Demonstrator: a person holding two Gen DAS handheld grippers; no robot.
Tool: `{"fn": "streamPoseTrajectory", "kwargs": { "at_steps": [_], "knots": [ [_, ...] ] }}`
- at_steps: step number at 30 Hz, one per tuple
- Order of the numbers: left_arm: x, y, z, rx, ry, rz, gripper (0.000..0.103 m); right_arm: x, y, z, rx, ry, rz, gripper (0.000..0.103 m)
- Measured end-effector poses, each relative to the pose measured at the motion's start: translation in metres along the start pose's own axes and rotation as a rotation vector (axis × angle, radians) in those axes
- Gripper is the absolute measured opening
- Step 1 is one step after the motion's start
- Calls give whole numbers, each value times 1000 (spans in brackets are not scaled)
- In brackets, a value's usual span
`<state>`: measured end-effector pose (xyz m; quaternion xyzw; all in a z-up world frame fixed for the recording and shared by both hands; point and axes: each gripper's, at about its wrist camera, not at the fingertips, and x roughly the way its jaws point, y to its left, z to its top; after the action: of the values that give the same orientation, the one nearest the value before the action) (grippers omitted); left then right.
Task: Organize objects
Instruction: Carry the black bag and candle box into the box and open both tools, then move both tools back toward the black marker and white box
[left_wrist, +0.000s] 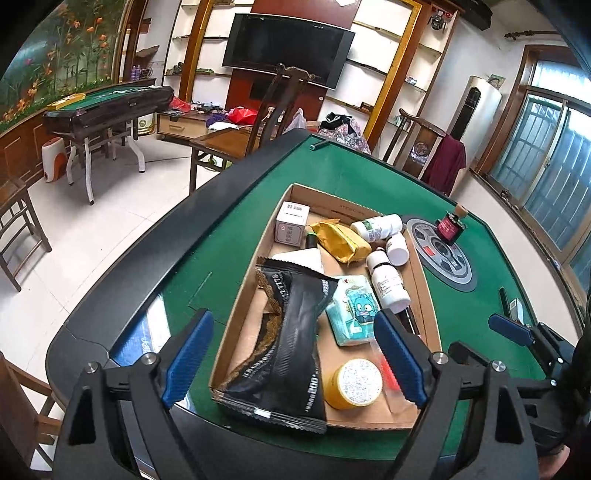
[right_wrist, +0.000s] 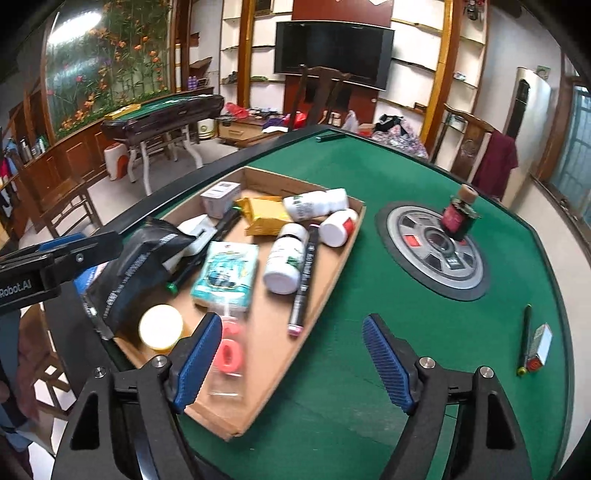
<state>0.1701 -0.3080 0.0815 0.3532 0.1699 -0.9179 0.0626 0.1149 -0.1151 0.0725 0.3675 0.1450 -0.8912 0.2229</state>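
Items left outside the cardboard tray (right_wrist: 343, 236) look light and rigid: a dark ink bottle (right_wrist: 458, 218) on the counter's centre dial beyond the tray, and a pen (right_wrist: 524, 338) beside a small box (right_wrist: 540, 347) to the tray's right. Both the right claw (right_wrist: 291, 363) and left claw (left_wrist: 291, 363) are spread and empty. The bottle is probably glass, slick and tippy, so grip its square body, not the cork.
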Motion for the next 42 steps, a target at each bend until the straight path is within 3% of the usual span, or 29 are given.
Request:
{"fn": "streamPoseTrajectory", "kwargs": {
  "at_steps": [24, 42],
  "knots": [
    [8, -59, -3, 103, 39, -24, 87, -8, -48, -16, 87, -4, -26, 84],
    [50, -160, -11, 266, 126, -125, 87, 6, -120, -38, 227, 49, -80, 84]
  ]
}}
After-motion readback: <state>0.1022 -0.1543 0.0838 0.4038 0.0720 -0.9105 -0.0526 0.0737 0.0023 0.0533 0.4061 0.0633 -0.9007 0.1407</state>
